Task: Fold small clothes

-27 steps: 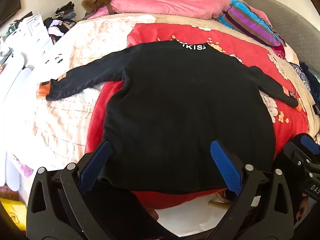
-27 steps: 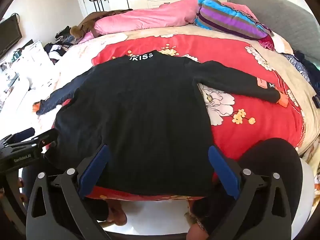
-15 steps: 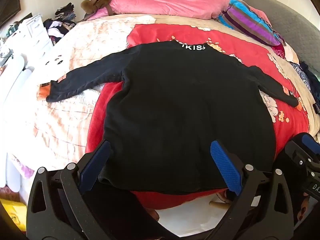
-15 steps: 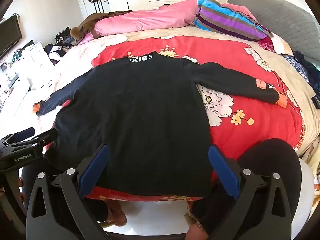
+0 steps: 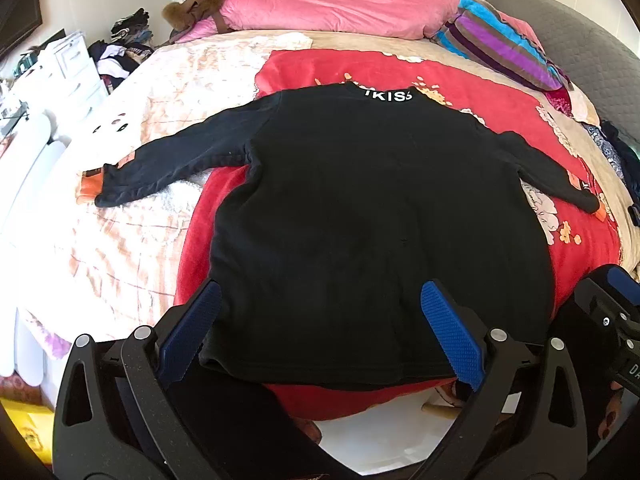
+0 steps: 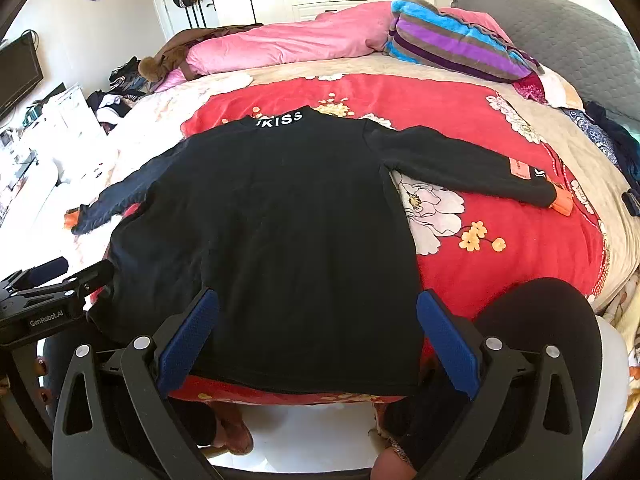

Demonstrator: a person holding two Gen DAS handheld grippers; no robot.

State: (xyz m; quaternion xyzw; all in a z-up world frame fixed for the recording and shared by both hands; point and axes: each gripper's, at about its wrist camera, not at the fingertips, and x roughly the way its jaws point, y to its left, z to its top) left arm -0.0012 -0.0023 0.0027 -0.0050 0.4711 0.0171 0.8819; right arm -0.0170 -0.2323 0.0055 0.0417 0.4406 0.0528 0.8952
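A soft black knit sweater (image 5: 376, 232) lies flat, sleeves spread, on a plush red floral blanket (image 6: 500, 264) across the bed (image 5: 168, 92). Left tongs (image 5: 320, 332) and right tongs (image 6: 318, 338), blue-padded, hang wide apart and empty over its hem. Pink quilt (image 5: 340, 10) beyond.

red blanket (image 5: 460, 92) mid-bed | pink quilt (image 5: 328, 12) far | striped pillow (image 6: 452, 44) far right | white drawers (image 5: 76, 64) left | TV (image 6: 18, 76) far left

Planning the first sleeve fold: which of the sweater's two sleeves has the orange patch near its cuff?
The right sleeve, stretched over the red floral blanket; the left sleeve shows no patch.
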